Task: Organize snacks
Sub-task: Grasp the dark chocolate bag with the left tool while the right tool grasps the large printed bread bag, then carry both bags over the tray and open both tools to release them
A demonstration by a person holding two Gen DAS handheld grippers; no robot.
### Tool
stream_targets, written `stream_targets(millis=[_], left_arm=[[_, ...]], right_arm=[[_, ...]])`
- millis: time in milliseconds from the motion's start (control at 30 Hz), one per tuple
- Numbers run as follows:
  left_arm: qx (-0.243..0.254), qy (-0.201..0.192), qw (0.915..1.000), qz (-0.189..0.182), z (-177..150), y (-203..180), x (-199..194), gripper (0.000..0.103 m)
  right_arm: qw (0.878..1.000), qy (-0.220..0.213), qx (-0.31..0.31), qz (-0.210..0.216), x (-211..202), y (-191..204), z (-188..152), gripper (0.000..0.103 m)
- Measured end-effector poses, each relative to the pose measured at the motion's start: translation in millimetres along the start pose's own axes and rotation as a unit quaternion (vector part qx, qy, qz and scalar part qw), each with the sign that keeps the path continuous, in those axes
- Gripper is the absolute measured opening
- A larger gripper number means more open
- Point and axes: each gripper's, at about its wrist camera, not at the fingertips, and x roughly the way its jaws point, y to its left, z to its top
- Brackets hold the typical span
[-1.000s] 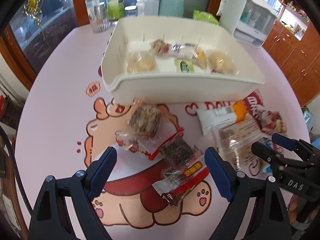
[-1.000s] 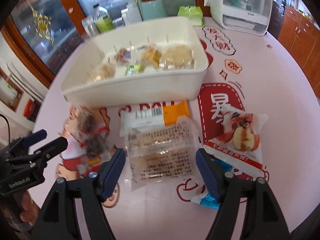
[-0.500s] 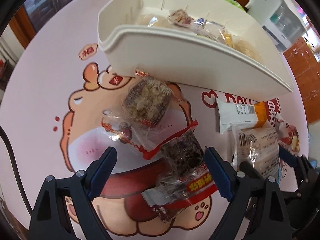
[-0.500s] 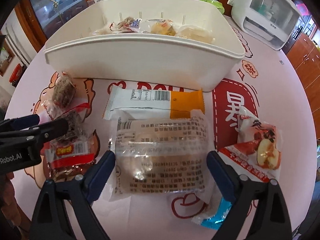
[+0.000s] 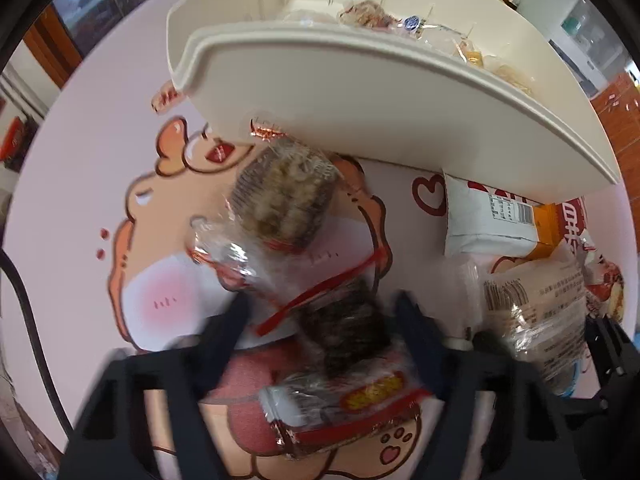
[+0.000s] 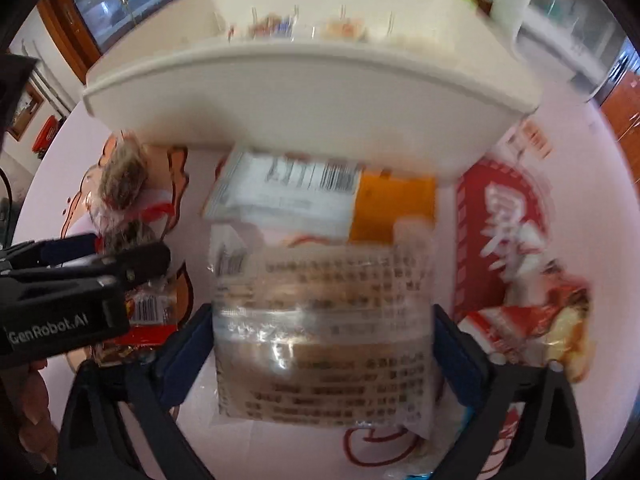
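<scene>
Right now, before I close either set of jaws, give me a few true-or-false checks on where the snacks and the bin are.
1. The left gripper straddles the dark seaweed-like snack in a clear red-trimmed wrapper. True.
2. The right gripper is shut on the clear printed-text packet. False: its jaws stand open on either side of it.
3. The cream plastic bin is empty. False: wrapped snacks lie inside.
4. The white-and-orange barcoded packet lies outside the bin. True.

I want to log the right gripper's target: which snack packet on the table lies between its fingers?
The clear packet with printed text, just below the white-and-orange packet, sits between the open right gripper.
</scene>
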Motion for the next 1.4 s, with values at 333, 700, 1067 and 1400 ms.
stream_targets(millis=[333, 700, 1067, 1400], left_arm=[[0.005, -0.009, 0.9981, -0.061, -16, 6, -10, 0.044], [0.019, -0.056, 0.9936, -0.096, -14, 25, -72, 0.044], [0.057, -0.122, 0.9880, -0.075, 19, 32, -139, 0.044], [0.078, -0.212, 0.9727, -0.052, 74, 34, -203, 0.044]], right_arm=[[0.999, -0.016, 0.029, 0.032, -12, -10, -13, 0.079], [0.995, -0.059, 0.061, 0.052, -61, -18, -15, 0.079], [0.992, -0.101, 0.050, 0.049, -108, -9, 11, 0.079], [0.983, -0.174, 0.043, 0.031, -166, -10, 69, 0.079]])
